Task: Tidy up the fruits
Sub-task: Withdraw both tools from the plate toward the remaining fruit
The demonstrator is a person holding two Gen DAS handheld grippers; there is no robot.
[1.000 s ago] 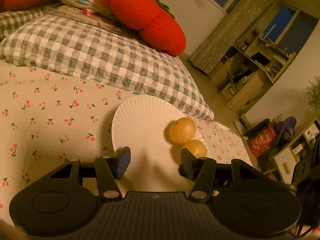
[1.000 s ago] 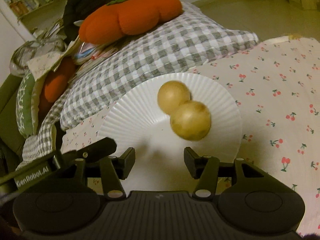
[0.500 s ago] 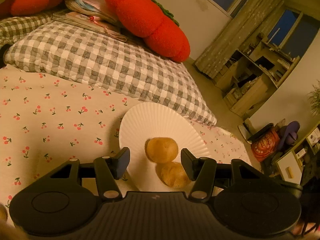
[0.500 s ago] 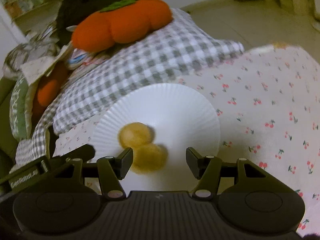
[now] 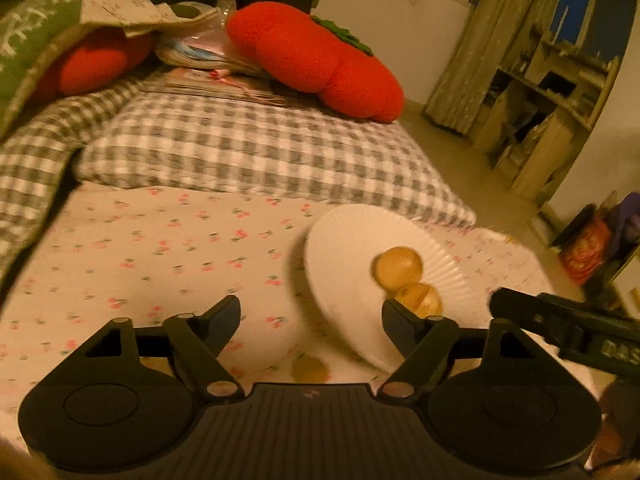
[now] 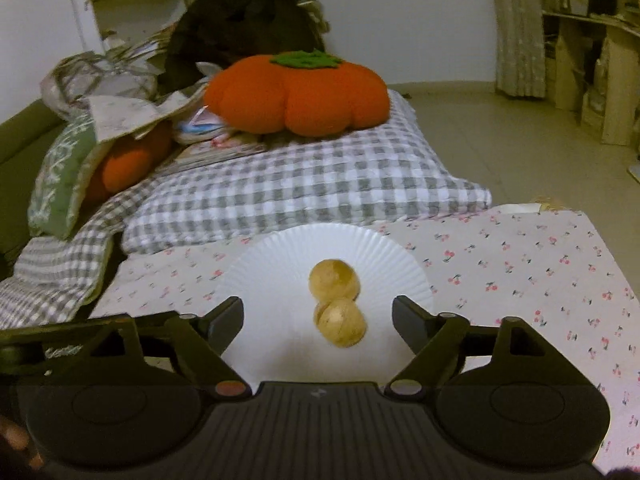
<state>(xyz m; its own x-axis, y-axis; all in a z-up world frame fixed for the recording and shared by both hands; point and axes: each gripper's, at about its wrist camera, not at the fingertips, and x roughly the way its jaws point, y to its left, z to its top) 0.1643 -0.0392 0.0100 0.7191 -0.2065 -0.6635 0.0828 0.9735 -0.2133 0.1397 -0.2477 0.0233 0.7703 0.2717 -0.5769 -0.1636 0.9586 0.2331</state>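
Note:
Two round yellow-brown fruits (image 6: 335, 284) (image 6: 341, 328) sit touching on a white ribbed plate (image 6: 272, 264) on the cherry-print sheet. In the left wrist view they lie on the plate (image 5: 344, 240) as well, one behind (image 5: 398, 267) and one in front (image 5: 418, 299). A third small fruit (image 5: 309, 370) lies on the sheet just ahead of my left gripper (image 5: 310, 318), which is open and empty, left of the plate. My right gripper (image 6: 318, 318) is open and empty, with the nearer fruit between its fingers. The right gripper's side shows in the left wrist view (image 5: 568, 328).
A grey checked pillow (image 6: 312, 184) lies behind the plate, with an orange pumpkin cushion (image 6: 298, 96) and papers on it. A green cushion (image 6: 60, 176) is at far left. The bed edge and floor (image 6: 500, 132) are to the right, shelves (image 5: 552, 96) beyond.
The left gripper has pulled back and swung left, so the plate now sits to its right and a third fruit shows on the sheet. The right gripper has centred on the two fruits.

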